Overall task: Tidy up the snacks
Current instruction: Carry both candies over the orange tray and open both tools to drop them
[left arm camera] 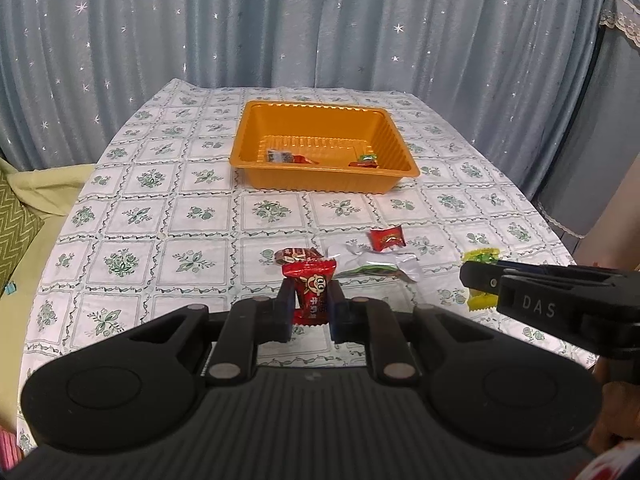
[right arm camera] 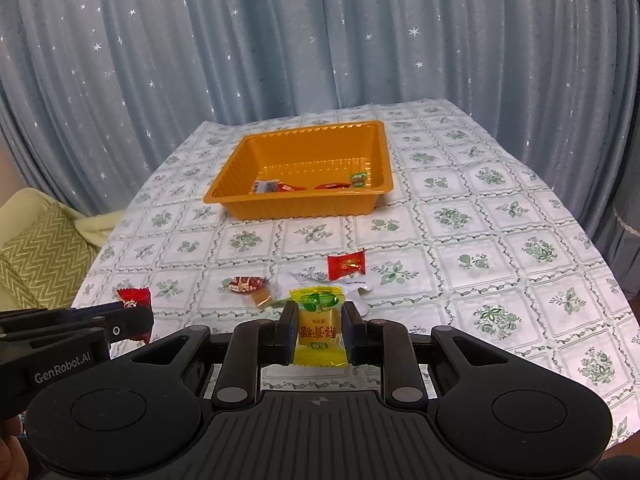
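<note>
Two wrist fisheyes, angled down along tongs, sharing orange tray (left arm camera: 325, 179) (right arm camera: 298, 200)

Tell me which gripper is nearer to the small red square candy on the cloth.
Right. The right gripper sits almost directly below the red square candy; the left gripper is off to its left.

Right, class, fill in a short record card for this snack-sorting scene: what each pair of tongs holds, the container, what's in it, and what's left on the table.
left tongs: shut on a red candy
right tongs: shut on a yellow candy
container: orange tray, far side of the table
in tray: a few wrapped snacks, mostly red, one partly green
left on tablecloth: red square candy, brown-red candy, white wrapper
backdrop: blue starred curtain
</note>
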